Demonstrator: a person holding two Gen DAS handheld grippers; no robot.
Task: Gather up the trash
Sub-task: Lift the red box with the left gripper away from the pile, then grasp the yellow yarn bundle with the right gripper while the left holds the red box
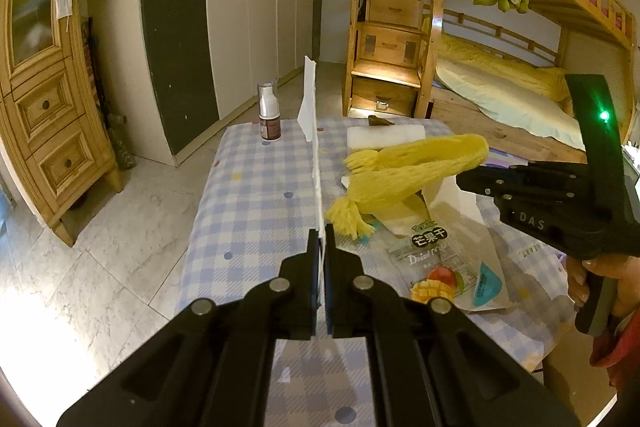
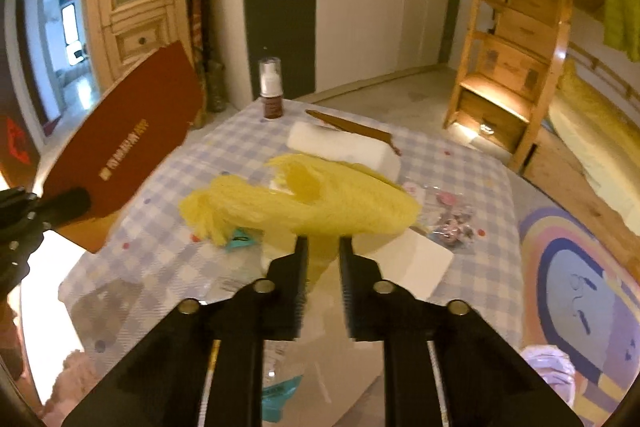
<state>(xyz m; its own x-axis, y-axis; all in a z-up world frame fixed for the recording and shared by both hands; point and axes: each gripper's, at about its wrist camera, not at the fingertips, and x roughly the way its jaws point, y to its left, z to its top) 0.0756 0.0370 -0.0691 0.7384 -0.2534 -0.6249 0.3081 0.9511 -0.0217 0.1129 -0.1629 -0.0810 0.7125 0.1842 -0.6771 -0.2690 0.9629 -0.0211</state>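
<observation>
My left gripper point(image 1: 320, 233) is shut on a thin flat card, seen edge-on as a white strip point(image 1: 310, 99); in the right wrist view the same card shows its dark red face point(image 2: 124, 147) held up over the table's left side. My right gripper point(image 2: 323, 243) is shut on a yellow foam net sleeve point(image 2: 320, 203) and holds it above the table; the sleeve also shows in the left wrist view point(image 1: 412, 167), with the right gripper point(image 1: 464, 179) at its right end. A dried-mango packet point(image 1: 432, 267) lies on the checked tablecloth point(image 1: 256, 195).
A small brown spray bottle point(image 1: 269, 115) stands at the table's far left. A white foam block point(image 2: 344, 147) and a brown torn strip point(image 2: 352, 127) lie at the far side. White paper point(image 2: 416, 259) and small wrappers point(image 2: 452, 219) lie right. A bunk bed point(image 1: 500, 79) stands beyond.
</observation>
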